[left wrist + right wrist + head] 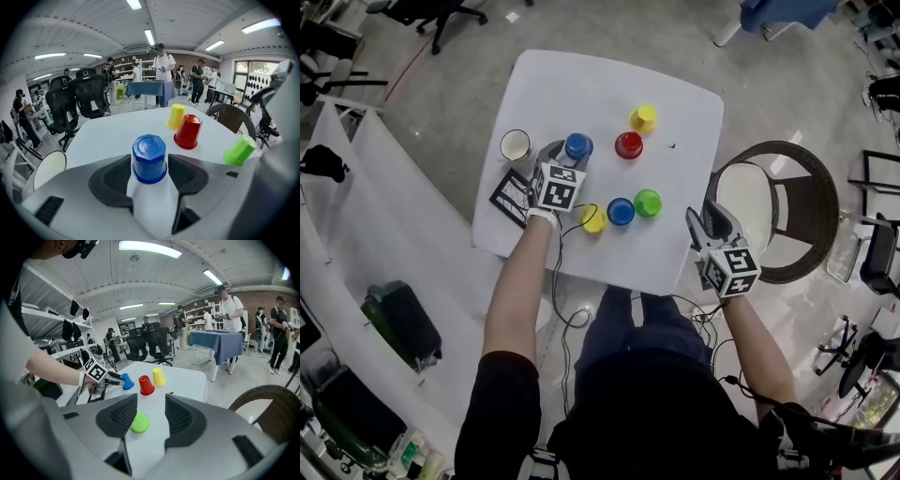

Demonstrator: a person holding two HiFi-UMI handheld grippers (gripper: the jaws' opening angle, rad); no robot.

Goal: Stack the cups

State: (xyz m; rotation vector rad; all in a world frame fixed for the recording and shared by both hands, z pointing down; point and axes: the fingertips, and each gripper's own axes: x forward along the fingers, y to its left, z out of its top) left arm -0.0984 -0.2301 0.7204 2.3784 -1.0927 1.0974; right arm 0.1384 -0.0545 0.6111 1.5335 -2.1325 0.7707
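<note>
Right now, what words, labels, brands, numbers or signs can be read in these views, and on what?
No readable text anywhere.
Left marker cube, right marker cube: square code patterns, no letters.
Card on the table: code pattern only.
Blue cup base: faint marks, too blurred to read.

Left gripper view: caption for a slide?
Left gripper, jaws open, straddling an inverted blue cup on the white table.

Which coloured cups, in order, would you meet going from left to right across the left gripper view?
blue cup → yellow cup → red cup → green cup
</note>
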